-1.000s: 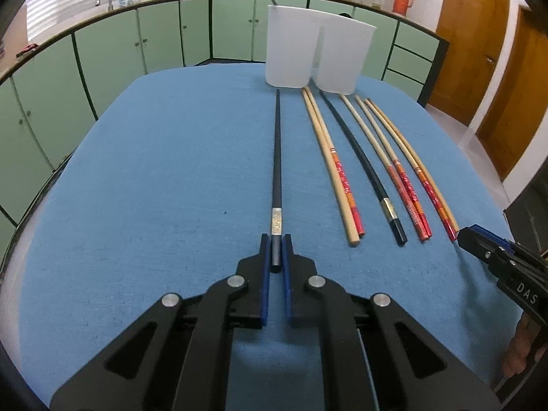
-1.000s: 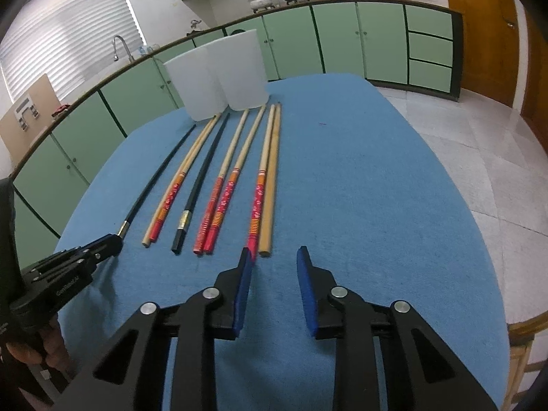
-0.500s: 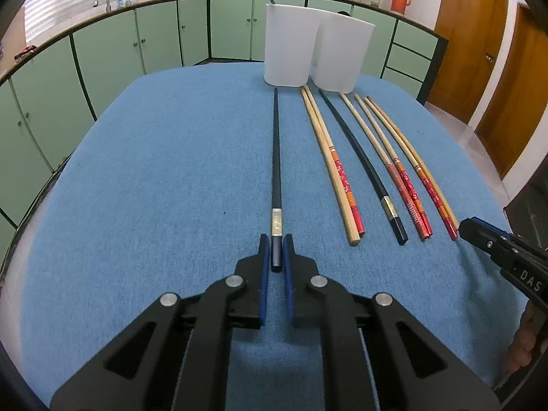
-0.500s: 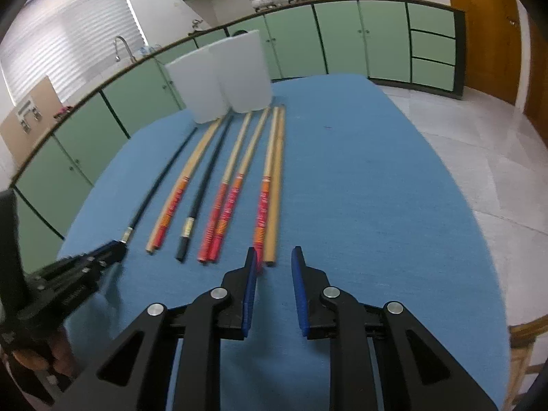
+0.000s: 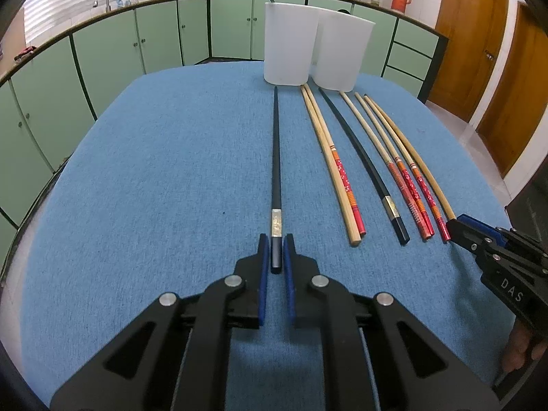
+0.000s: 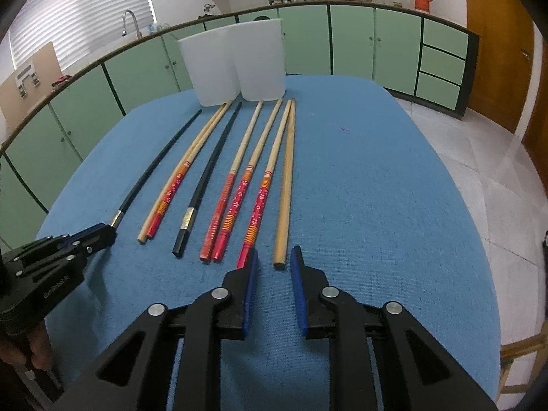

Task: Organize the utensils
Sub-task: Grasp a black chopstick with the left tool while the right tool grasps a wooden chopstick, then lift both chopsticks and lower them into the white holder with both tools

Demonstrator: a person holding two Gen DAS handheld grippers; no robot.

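Through my left wrist camera, my left gripper point(image 5: 276, 251) has its blue pads pressed against the butt end of a black chopstick point(image 5: 275, 157), just behind its silver band. I judge I took it at that thick end so the thin tip can drop first into a container. The stick lies flat on the blue tablecloth point(image 5: 154, 171), pointing at the two white plastic containers point(image 5: 310, 48) standing side by side at the far edge. To the right lie the others in a row, ends toward me: a pair of wooden chopsticks with red handles point(image 5: 337, 171), a second black chopstick point(image 5: 363, 167), then more red-handled ones point(image 5: 400, 171) and a plain bamboo chopstick point(image 5: 416, 161). All tips point to the containers, which suits a straight lift and drop. My right gripper point(image 5: 459, 227) comes in from the right edge, at the butt ends of the outermost sticks.

Through my right wrist camera, my right gripper point(image 6: 272, 257) is narrowed but has a clear gap, pinching nothing. The plain bamboo chopstick point(image 6: 286, 185) ends just ahead of that gap, and the nearest red-handled chopstick point(image 6: 257, 212) runs under the left pad. I judge I am lining up on the bamboo one; the danger is catching its red neighbour as well. My left gripper point(image 6: 102, 236) shows at the left, closed on the black chopstick's point(image 6: 154, 167) end.
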